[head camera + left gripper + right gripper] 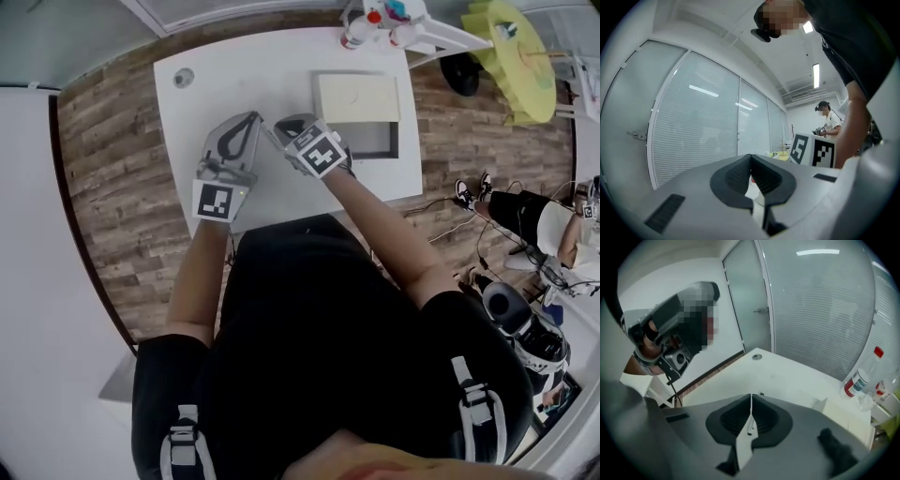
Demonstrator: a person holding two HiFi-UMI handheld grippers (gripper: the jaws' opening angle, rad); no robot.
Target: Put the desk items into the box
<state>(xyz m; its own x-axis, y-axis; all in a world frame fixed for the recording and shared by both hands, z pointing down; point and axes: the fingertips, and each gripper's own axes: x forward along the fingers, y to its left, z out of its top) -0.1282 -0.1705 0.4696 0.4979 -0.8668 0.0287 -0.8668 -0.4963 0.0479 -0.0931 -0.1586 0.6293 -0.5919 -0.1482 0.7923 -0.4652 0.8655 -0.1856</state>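
The open box (367,139) stands on the right half of the white desk (234,75), its cream flap (356,97) folded back; its edge (848,414) also shows in the right gripper view. Both grippers hover over the desk's front middle, tips close together. My left gripper (251,125) points level, jaws shut (750,157) with nothing between them. My right gripper (284,128) tilts down at the desk, jaws shut (751,397). A thin white sliver runs along their seam; I cannot tell whether it is a held thing.
Bottles (364,26) stand at the desk's far edge, one with a red cap (860,377). A round cable hole (184,78) sits at the far left corner. A yellow object (514,56) and another person (553,225) are to the right, off the desk.
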